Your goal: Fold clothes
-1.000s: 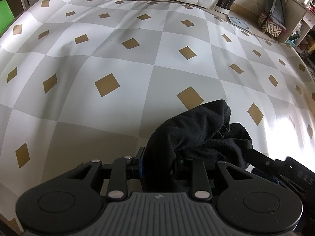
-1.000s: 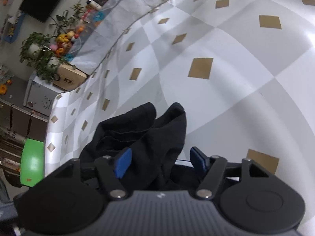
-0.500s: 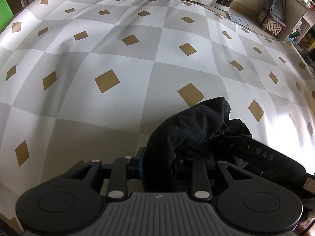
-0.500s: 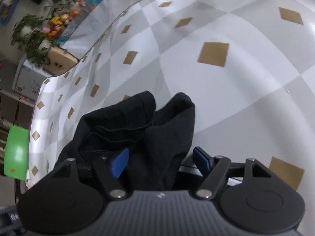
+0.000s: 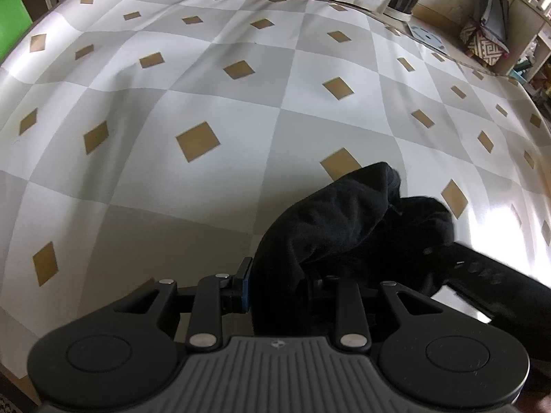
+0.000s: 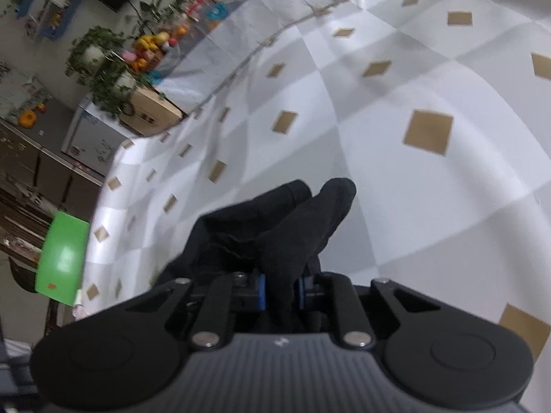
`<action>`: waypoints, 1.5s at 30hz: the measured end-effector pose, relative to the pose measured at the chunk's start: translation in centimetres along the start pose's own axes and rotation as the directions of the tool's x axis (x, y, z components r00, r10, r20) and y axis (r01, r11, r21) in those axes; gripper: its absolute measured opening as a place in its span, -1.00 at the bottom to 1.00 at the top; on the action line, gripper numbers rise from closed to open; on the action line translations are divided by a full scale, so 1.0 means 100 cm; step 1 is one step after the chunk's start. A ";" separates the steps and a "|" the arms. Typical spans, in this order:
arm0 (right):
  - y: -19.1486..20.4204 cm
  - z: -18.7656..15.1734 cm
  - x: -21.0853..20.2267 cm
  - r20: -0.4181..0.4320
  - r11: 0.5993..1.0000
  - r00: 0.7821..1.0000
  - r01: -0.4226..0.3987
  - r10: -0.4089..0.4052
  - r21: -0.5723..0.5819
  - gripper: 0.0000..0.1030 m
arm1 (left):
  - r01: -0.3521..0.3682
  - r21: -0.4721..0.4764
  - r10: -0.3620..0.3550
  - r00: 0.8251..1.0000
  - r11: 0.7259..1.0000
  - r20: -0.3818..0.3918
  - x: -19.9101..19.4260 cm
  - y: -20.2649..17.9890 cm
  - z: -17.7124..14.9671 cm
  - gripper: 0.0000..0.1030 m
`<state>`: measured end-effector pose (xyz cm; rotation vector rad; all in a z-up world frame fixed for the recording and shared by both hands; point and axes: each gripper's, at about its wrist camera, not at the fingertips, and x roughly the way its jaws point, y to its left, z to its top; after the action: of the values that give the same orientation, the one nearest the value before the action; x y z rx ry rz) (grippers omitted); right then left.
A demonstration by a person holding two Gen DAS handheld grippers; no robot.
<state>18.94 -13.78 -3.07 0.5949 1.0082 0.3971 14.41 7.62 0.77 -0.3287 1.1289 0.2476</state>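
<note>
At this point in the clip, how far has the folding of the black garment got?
No fold is visible yet: the black garment is a crumpled bunch on the checked tablecloth. In hand: the left gripper is clamped on it, and the right gripper has just closed on another bunch, blue pads pinching cloth. Left to do: spreading it flat and all the folds.

My left gripper has a matte black body with a ribbed grey grip, two round black discs, silver screws on its black linkage bars and blue finger pads. My right gripper looks identical.
</note>
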 end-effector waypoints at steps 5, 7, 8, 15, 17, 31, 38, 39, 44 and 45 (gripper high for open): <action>0.010 0.010 -0.017 0.054 1.000 0.998 -0.026 0.026 -0.016 -0.77 | -0.014 -0.031 0.015 1.000 0.999 0.009 -0.006 0.009 0.004 -0.47; 0.013 0.013 -0.025 0.076 0.999 0.996 -0.045 0.045 -0.008 -0.77 | -0.012 -0.042 0.013 1.000 0.999 0.021 -0.010 0.012 0.006 -0.45; 0.015 0.015 -0.032 0.092 0.999 0.994 -0.053 0.053 -0.007 -0.77 | -0.012 -0.043 0.013 0.999 0.999 0.030 -0.012 0.013 0.007 -0.45; 0.018 0.023 -0.073 0.177 0.999 0.983 -0.046 0.049 -0.020 -0.77 | -0.034 -0.049 0.037 0.997 0.998 0.072 -0.025 0.017 0.011 -0.45; 0.017 0.022 -0.083 0.187 0.999 0.982 -0.034 0.038 -0.026 -0.77 | -0.039 -0.053 0.043 0.997 0.998 0.068 -0.026 0.019 0.012 -0.45; 0.006 -0.027 -0.099 0.021 0.999 0.999 -0.027 0.028 -0.046 -0.18 | -0.134 -0.115 0.137 0.990 0.984 0.021 -0.021 0.037 0.008 -0.45; -0.023 -0.011 -0.109 0.091 0.995 0.996 0.002 -0.012 0.103 0.12 | -0.071 -0.078 0.080 0.990 0.994 0.113 -0.035 0.023 0.011 -0.30; -0.027 -0.009 -0.109 0.093 0.992 0.996 -0.001 -0.010 0.126 0.16 | -0.050 -0.061 0.058 0.991 0.997 0.121 -0.036 0.018 0.011 -0.30; -0.035 -0.003 -0.106 0.103 0.986 0.994 0.019 -0.036 0.166 0.26 | 0.019 0.018 -0.021 0.991 1.000 0.129 -0.033 -0.007 0.010 -0.29; -0.036 -0.002 -0.105 0.102 0.985 0.994 0.026 -0.043 0.169 0.27 | 0.028 0.025 -0.031 0.991 0.999 0.128 -0.032 -0.011 0.010 -0.29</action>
<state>13.85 -22.43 1.56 0.7412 0.9546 0.2488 14.37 6.95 4.20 -0.3041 0.9983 0.2266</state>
